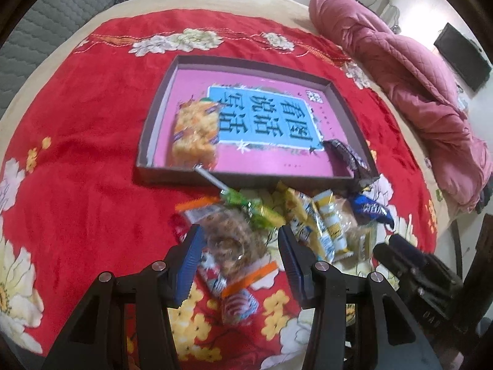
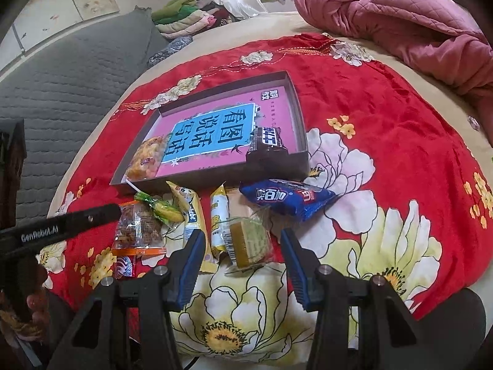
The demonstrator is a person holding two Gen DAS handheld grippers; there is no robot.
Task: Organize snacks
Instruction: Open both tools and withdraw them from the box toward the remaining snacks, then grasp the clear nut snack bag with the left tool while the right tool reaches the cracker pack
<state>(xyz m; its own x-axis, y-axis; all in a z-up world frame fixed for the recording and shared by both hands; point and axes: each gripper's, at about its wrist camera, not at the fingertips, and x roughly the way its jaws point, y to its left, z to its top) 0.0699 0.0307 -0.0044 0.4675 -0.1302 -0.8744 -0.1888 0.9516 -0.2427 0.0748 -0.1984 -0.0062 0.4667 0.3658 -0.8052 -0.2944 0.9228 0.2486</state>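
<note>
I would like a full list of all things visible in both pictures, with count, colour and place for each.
box: 1, brown walls, pink and blue floor, on the blanket
puffed snack pack: 1, yellow-orange, in the box, near left corner
dark wrapper: 1, brown, in the box, near right corner
blue packet: 1, blue, before the box
lollipop: 1, green-yellow, before the box
yellow packets: 2, yellow-white, in the pile
clear brown-snack pack: 1, orange-edged, pile's left
green cake pack: 1, olive, between right claw's fingers, untouched
blanket: 1, red, flowered
quilt: 1, pink, behind
left claw: open
right claw: open
</note>
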